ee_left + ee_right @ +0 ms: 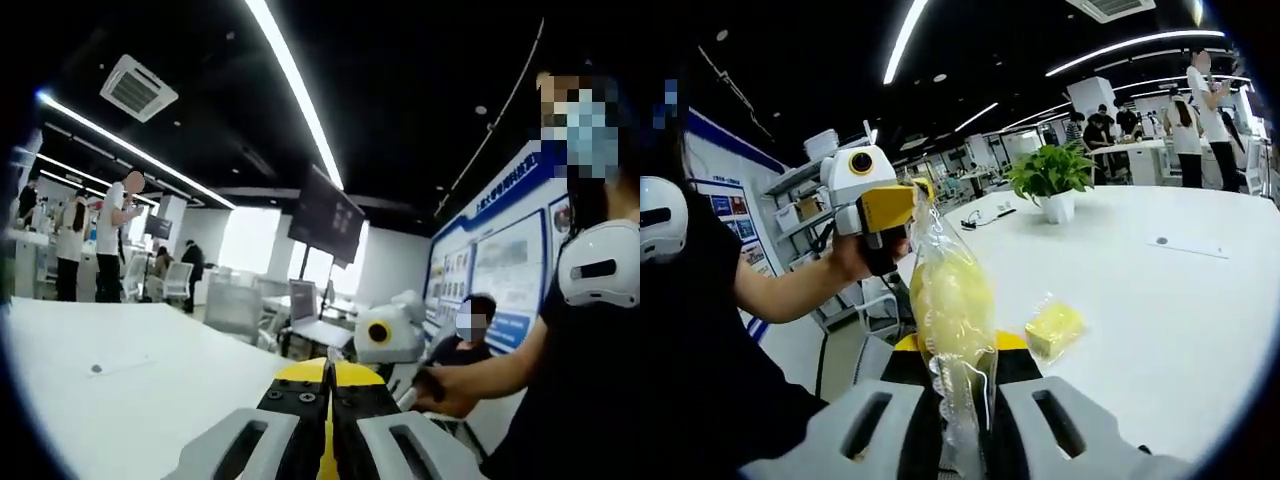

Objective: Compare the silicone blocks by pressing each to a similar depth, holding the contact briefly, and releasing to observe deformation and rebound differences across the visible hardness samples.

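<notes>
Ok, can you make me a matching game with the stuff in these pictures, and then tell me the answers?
Match each thing to where it is.

Things:
1. long plastic bag of yellow pieces
2. small bag with a yellow block
3. potted plant
4. left gripper

Places:
A. standing far back on the white table
B. pinching the top end of the long bag
C. lying flat on the table, near the jaws
D. stretched between the two grippers, lower end in the right gripper

Pairs: 1-D, 2-C, 3-A, 4-B
</notes>
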Demonstrator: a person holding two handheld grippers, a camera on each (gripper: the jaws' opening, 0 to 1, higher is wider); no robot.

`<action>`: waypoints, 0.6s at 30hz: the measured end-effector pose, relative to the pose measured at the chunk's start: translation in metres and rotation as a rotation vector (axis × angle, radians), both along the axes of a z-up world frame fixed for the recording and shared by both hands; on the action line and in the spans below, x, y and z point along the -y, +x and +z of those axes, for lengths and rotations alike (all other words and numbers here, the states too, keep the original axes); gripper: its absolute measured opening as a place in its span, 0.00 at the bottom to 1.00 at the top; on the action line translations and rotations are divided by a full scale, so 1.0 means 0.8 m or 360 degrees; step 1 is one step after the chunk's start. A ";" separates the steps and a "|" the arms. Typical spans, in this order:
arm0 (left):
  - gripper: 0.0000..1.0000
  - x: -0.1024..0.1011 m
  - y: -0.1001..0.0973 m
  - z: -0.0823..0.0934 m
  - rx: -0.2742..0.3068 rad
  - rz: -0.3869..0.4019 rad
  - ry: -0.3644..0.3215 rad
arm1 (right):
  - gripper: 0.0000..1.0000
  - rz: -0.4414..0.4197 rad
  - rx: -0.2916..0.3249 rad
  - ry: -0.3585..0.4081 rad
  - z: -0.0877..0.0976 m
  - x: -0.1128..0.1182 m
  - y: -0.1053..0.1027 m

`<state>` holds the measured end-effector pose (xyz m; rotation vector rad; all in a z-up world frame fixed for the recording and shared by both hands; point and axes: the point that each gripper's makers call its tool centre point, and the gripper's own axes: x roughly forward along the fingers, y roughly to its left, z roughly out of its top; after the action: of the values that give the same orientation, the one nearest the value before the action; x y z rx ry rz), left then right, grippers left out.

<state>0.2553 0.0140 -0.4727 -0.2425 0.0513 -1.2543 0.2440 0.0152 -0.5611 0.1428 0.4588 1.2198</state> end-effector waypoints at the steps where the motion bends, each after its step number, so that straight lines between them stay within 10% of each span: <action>1: 0.00 -0.001 0.000 0.001 0.0006 0.0006 0.0003 | 0.03 0.0004 -0.0004 0.0002 0.000 -0.001 -0.001; 18: 0.00 -0.002 -0.003 0.004 0.0022 0.0049 0.0040 | 0.04 0.0037 -0.0062 0.0041 0.004 -0.005 -0.010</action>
<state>0.2532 0.0152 -0.4696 -0.2125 0.0512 -1.2237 0.2361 0.0193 -0.5578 0.1839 0.4798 1.2476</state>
